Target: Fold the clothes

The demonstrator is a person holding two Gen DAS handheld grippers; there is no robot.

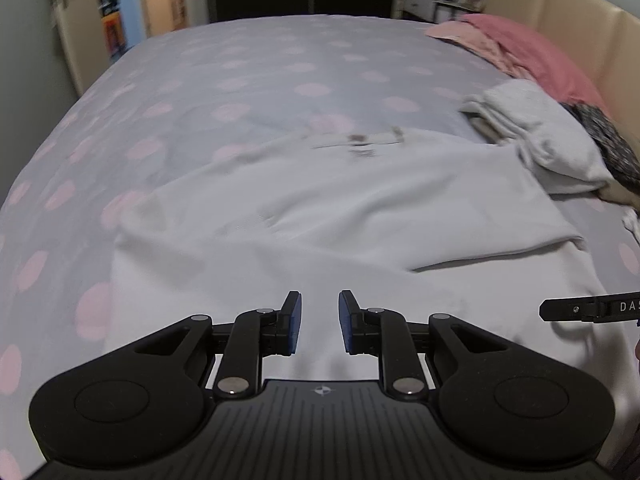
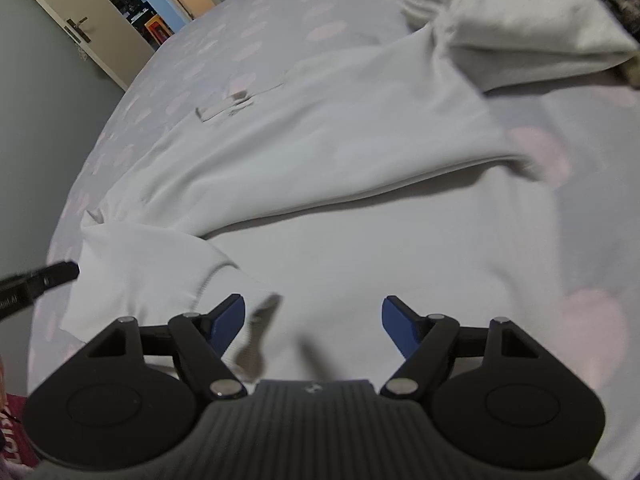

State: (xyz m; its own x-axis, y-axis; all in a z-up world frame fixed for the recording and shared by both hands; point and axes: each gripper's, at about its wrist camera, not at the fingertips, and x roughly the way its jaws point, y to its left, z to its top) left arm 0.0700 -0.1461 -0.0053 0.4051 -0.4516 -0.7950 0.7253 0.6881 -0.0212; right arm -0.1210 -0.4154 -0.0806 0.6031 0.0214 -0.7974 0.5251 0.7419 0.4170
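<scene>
A white garment (image 1: 320, 208) (image 2: 320, 152) lies spread on the bed, with a small label near its collar and one side folded over the body. My left gripper (image 1: 320, 322) hovers over the garment's near part, its blue pads a small gap apart with nothing between them. My right gripper (image 2: 314, 324) stands wide open just above the garment's lower part, beside a folded sleeve or cuff (image 2: 140, 276). In the left wrist view a black tip of the right gripper (image 1: 592, 308) shows at the right edge; in the right wrist view the left gripper's tip (image 2: 40, 278) shows at the left.
The bed cover (image 1: 200, 92) is grey with pink dots. A folded white item (image 1: 532, 128) (image 2: 520, 20), pink clothes (image 1: 520, 52) and a dark patterned garment (image 1: 612, 144) lie by the beige headboard (image 1: 580, 32). A door (image 2: 80, 28) and doorway stand beyond the bed.
</scene>
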